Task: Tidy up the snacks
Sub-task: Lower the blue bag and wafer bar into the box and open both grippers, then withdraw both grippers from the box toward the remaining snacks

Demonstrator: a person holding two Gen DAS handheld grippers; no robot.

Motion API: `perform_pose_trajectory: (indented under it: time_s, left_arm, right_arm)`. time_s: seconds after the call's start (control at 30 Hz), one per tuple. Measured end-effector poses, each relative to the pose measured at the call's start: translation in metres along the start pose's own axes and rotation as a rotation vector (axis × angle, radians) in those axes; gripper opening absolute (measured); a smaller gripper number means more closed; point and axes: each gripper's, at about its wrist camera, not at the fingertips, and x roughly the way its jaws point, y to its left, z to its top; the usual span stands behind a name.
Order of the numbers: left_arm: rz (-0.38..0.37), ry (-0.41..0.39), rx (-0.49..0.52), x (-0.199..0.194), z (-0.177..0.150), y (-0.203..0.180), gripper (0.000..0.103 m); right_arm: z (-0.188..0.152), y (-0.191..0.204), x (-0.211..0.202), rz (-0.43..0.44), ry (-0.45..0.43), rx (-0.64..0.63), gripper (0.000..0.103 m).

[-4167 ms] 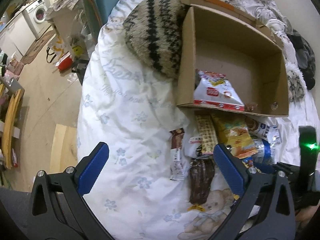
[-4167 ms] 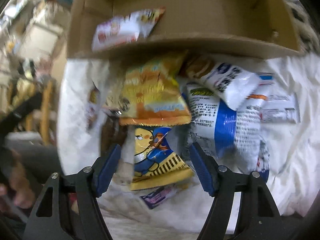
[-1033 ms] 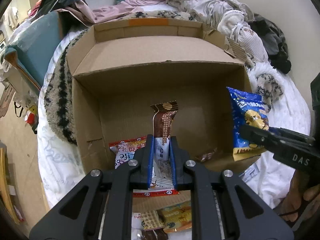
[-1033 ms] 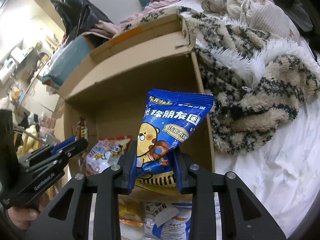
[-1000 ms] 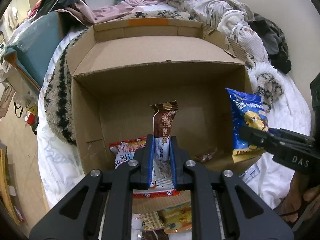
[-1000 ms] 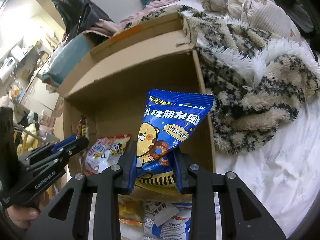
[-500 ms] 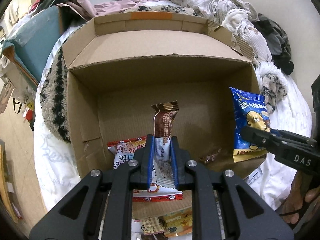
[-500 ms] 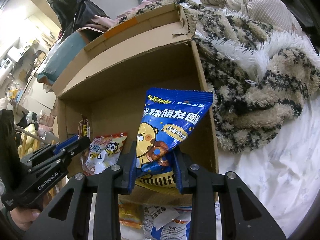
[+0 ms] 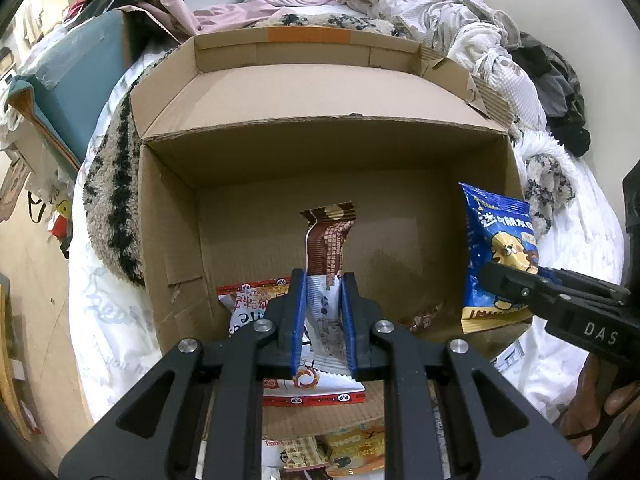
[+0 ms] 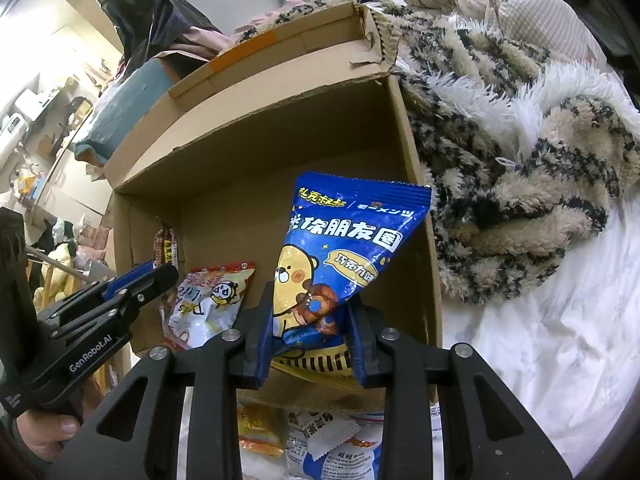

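An open cardboard box (image 9: pixel 256 92) (image 10: pixel 248 168) lies on the bed. My left gripper (image 9: pixel 322 320) is shut on a brown-and-white snack bar (image 9: pixel 328 240) and holds it upright over the box's near left part. My right gripper (image 10: pixel 310 344) is shut on a blue snack bag with a cartoon bear (image 10: pixel 340 252), held upright over the box's near right corner; the bag also shows in the left wrist view (image 9: pixel 496 248). A red-and-white snack bag (image 9: pixel 256 300) (image 10: pixel 208 300) lies inside the box.
Several loose snack packs (image 9: pixel 328 452) (image 10: pixel 328 444) lie on the white duvet (image 10: pixel 540 340) just in front of the box. A furry patterned blanket (image 10: pixel 520 168) lies right of the box, piled clothes (image 9: pixel 400 4) behind it. The floor (image 9: pixel 36 264) drops off at the left.
Both grippers, first open over the loose snacks, now each hold one. Over the last second both have edged forward and lower over the box.
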Motion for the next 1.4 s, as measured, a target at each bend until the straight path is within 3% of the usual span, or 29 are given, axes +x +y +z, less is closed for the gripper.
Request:
perform_pose_trajectory:
  time_s: [0.1,0.23,0.3,0.4,0.47,0.5,0.53,0.7,0.87,1.03,1.17,1.4]
  left_arm:
    - [0.004,0.0,0.004,-0.001,-0.001,0.0,0.016]
    - [0.014,-0.018,0.003,-0.003,-0.001,-0.001,0.036]
    - [0.019,-0.028,-0.002,-0.004,-0.001,-0.001,0.04]
    - [0.011,-0.035,-0.022,-0.006,0.0,0.001,0.065]
    - [-0.013,-0.033,-0.045,-0.007,0.001,0.004,0.073]
    - [-0.028,-0.026,-0.057,-0.006,0.001,0.006,0.074]
    - [-0.038,-0.02,-0.073,-0.005,0.002,0.008,0.074]
    - [-0.039,-0.019,-0.083,-0.005,0.001,0.01,0.075]
    - [-0.001,-0.076,-0.038,-0.017,0.001,0.004,0.075]
    - [0.0,-0.105,-0.069,-0.033,-0.003,0.013,0.075]
    - [-0.018,-0.102,-0.121,-0.045,-0.01,0.024,0.093]
    - [0.014,-0.109,-0.109,-0.069,-0.03,0.029,0.094]
  right_arm:
    - [0.001,-0.001,-0.001,0.008,-0.01,0.007,0.033]
    - [0.0,-0.004,-0.005,0.016,-0.023,0.012,0.035]
    - [0.0,-0.004,-0.005,0.019,-0.026,0.016,0.035]
    - [0.001,-0.004,-0.006,0.019,-0.029,0.019,0.036]
    - [0.002,-0.006,-0.007,0.02,-0.032,0.034,0.048]
    - [0.002,-0.008,-0.009,0.017,-0.04,0.041,0.061]
    - [0.001,-0.008,-0.011,0.015,-0.058,0.046,0.067]
    - [0.003,-0.007,-0.018,0.017,-0.087,0.032,0.071]
    - [0.004,-0.003,-0.017,0.019,-0.074,0.018,0.071]
    - [0.005,0.001,-0.026,0.033,-0.104,0.014,0.071]
    - [0.002,0.003,-0.035,0.028,-0.12,0.0,0.071]
    - [-0.014,0.009,-0.058,0.039,-0.137,0.009,0.071]
